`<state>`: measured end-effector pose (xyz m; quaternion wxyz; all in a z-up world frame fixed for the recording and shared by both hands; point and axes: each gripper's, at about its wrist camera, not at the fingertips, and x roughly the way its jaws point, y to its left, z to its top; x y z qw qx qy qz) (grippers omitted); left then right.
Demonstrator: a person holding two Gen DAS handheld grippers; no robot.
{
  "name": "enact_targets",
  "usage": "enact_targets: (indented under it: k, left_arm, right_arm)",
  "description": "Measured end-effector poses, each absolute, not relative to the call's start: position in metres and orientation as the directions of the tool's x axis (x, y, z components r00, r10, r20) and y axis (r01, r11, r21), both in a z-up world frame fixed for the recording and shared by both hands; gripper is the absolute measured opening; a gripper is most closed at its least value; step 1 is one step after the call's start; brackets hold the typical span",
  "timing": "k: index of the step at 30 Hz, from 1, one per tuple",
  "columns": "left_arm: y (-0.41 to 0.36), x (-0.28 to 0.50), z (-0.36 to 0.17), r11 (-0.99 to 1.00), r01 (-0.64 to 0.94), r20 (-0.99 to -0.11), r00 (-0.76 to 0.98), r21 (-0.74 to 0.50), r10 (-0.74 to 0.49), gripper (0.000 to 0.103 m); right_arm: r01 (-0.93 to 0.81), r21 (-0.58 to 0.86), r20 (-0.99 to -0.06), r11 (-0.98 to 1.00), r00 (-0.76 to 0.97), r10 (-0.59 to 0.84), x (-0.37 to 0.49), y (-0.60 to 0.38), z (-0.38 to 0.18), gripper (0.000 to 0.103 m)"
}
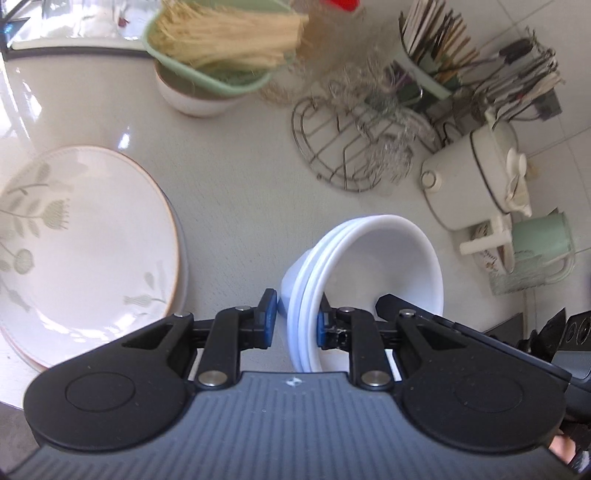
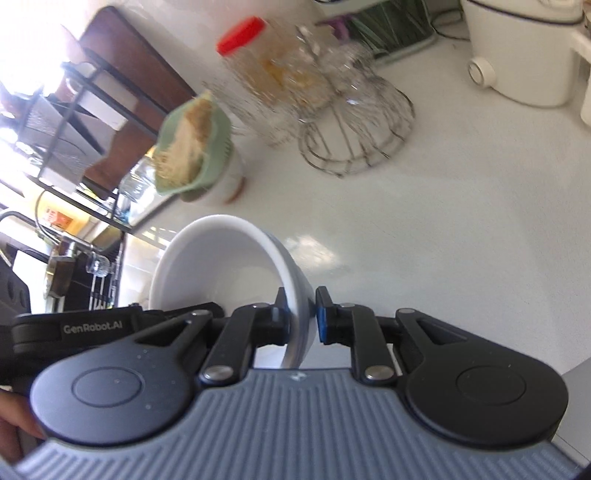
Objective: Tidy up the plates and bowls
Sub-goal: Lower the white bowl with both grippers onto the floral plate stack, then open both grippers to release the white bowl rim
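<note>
A stack of three nested white bowls (image 1: 388, 258) hangs tilted above the pale counter (image 1: 236, 184), its mouth facing right. My left gripper (image 1: 295, 312) is shut on the stack's near rim, one blue pad outside and one inside. In the right wrist view the bowls (image 2: 221, 266) open to the left, and my right gripper (image 2: 301, 308) is shut on the opposite rim wall. One of its fingers (image 1: 388, 303) shows inside the bowl in the left wrist view. A floral plate (image 1: 85, 240) lies on the counter to the left, on top of another plate.
A wire rack (image 1: 343, 147) stands behind the bowls. Further back are a green strainer on a white bowl (image 1: 210, 48) and a utensil holder (image 1: 432, 48). A white pot (image 1: 476, 177) and a green mug (image 1: 543, 243) stand at the right. A red-lidded jar (image 2: 243, 33) and a sink tap (image 2: 55, 236) show in the right wrist view.
</note>
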<state>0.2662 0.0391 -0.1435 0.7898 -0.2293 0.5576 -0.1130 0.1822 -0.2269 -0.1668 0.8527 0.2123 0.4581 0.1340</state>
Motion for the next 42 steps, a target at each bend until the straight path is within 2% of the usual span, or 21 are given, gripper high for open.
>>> enact_targets:
  k: [13,17,27,42]
  left_arm:
    - [0.113,0.244,-0.123,0.843,-0.118,-0.788,0.441,-0.524,-0.428,0.024]
    - [0.142,0.248,-0.138,0.829,-0.149,-0.784,0.448,-0.539,-0.429,0.024]
    - [0.190,0.264,-0.169,0.853,-0.183,-0.826,0.414,-0.488,-0.383,0.024]
    - [0.205,0.271,-0.203,0.882,-0.191,-0.866,0.360,-0.432,-0.346,0.024]
  right_arm:
    - [-0.144,0.456,-0.697,0.879,0.557,0.452,0.179,-0.162,-0.141,0.019]
    - [-0.171,0.446,-0.703,0.879,0.541,0.462,0.189,-0.137,-0.148,0.019]
    - [-0.161,0.469,-0.744,0.868,0.458,0.487,0.223,-0.082,-0.180,0.019]
    - [-0.153,0.395,-0.817,0.906,0.392,0.423,0.240,-0.041,-0.211,0.019]
